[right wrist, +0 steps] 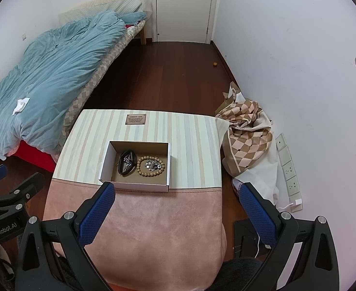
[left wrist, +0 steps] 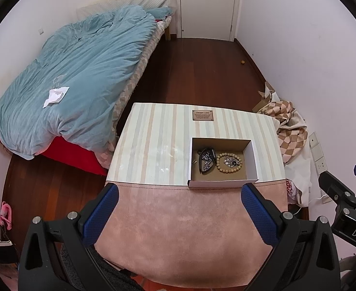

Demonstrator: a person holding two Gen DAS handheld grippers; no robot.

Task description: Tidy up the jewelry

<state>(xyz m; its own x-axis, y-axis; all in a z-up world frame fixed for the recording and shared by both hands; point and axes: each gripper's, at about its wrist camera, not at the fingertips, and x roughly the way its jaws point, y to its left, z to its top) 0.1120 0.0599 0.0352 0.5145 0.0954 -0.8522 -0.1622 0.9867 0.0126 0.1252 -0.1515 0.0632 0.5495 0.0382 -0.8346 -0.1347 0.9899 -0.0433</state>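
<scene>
An open white cardboard box (left wrist: 252,156) (right wrist: 104,162) sits on a striped and pink covered table (left wrist: 153,145) (right wrist: 190,140). Inside lie a black strap with a silver chain (left wrist: 206,160) (right wrist: 126,162), a wooden bead bracelet (left wrist: 229,163) (right wrist: 151,166) and a silver chain piled inside the bracelet ring (left wrist: 231,162) (right wrist: 152,164). My left gripper (left wrist: 179,191) is open and empty, held above the pink front part, short of the box. My right gripper (right wrist: 176,191) is open and empty, just in front of the box's near wall.
A bed with a blue duvet (left wrist: 76,72) (right wrist: 44,72) stands to the left. A checked cloth heap (left wrist: 292,131) (right wrist: 248,131) lies on the floor at the right wall by wall sockets (right wrist: 288,167). A closed white door (left wrist: 207,4) is at the back.
</scene>
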